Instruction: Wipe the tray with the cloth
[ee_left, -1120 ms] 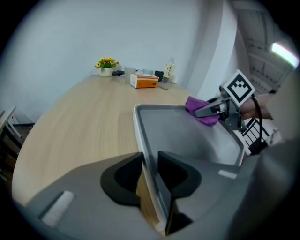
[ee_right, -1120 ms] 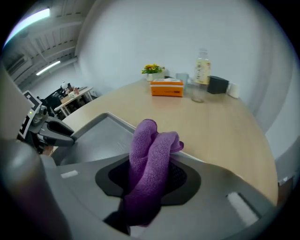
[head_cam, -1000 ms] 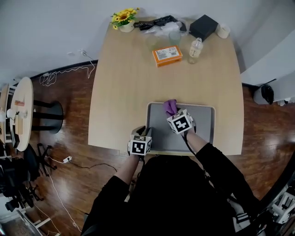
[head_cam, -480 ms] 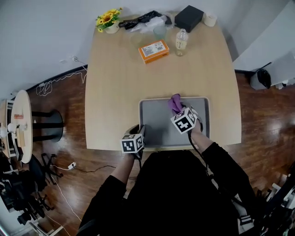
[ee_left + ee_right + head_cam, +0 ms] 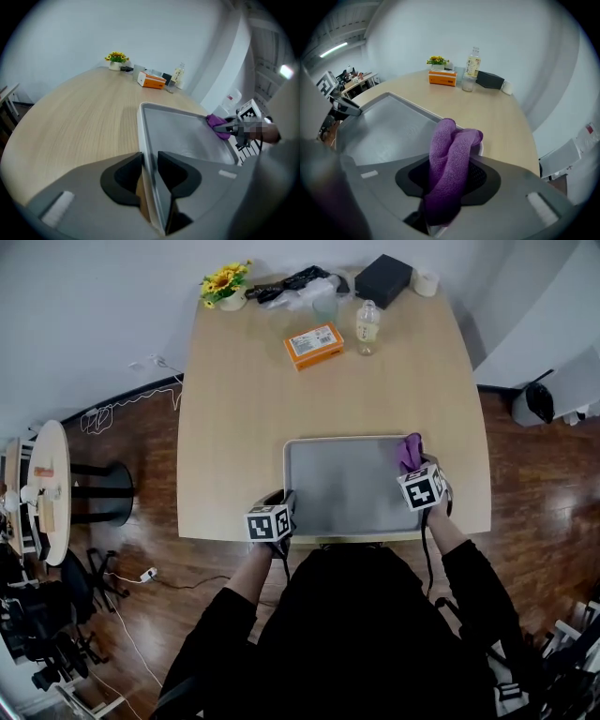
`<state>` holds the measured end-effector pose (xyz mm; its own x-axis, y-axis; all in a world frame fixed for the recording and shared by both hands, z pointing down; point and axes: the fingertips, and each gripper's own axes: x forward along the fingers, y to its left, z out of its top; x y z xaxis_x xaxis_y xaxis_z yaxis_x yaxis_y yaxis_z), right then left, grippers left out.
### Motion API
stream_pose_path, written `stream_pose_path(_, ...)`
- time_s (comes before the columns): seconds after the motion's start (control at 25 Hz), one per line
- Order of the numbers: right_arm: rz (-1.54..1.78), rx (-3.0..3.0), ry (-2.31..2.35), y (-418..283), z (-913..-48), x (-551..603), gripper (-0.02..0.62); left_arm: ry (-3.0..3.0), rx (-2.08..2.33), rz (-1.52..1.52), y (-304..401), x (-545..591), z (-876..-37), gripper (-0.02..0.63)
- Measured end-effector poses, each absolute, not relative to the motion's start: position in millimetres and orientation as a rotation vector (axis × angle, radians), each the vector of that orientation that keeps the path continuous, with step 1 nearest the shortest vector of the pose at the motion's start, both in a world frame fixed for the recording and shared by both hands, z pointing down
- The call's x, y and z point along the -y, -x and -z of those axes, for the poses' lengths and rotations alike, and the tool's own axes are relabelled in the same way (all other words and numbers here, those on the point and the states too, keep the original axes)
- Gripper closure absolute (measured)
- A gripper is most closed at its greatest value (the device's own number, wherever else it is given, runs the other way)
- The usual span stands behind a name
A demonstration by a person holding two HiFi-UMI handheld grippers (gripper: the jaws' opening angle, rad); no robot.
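Observation:
A grey tray (image 5: 342, 488) lies on the near part of the wooden table (image 5: 244, 409). My left gripper (image 5: 281, 514) is shut on the tray's left rim (image 5: 146, 140) near its front corner, with the rim pinched between both jaws. My right gripper (image 5: 418, 472) is shut on a folded purple cloth (image 5: 410, 451). It holds the cloth at the tray's far right corner. In the right gripper view the cloth (image 5: 451, 157) sticks up from between the jaws, over the tray's rim, and the tray's floor (image 5: 389, 126) stretches to the left. The left gripper view shows the cloth (image 5: 217, 123) across the tray.
At the table's far end stand an orange box (image 5: 314, 343), a small bottle (image 5: 367, 326), a glass (image 5: 325, 304), a pot of yellow flowers (image 5: 225, 285), a black box (image 5: 384, 279) and a tape roll (image 5: 428, 281). A round side table (image 5: 42, 488) stands at the left over cables on the floor.
My right gripper has carried the cloth from the tray's far middle to its far right corner. The left gripper has kept its hold on the left rim.

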<state>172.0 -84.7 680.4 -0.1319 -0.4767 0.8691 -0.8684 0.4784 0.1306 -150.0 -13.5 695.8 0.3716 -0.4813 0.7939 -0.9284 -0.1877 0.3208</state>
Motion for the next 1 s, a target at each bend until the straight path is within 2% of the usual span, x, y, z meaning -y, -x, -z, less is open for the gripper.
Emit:
stream_pose_path(0.32, -0.310, 1.886, -0.764, -11, -687, 69, 0.466, -1.828, 1.215, -0.708, 153, 17, -695, 0.515)
stream_pose_path(0.4, -0.249, 1.861, -0.720, 8, -687, 73, 0.476, -1.824, 1.216, -0.702, 155, 17, -696, 0.515)
stream_pose_path(0.44, -0.272, 1.891, -0.714, 19, -687, 75, 0.459, -1.822, 1.214, -0.694, 157, 17, -696, 0.515)
stream_pose_path(0.72, -0.400, 1.967, -0.754, 54, -681, 76, 0.465, -1.812, 1.201, -0.682, 160, 16, -698, 0.512)
stream_pose_path(1.0, -0.361, 2.156, -0.583, 158, -668, 66, 0.462, -1.804, 1.195, -0.718, 161, 16, -698, 0.512)
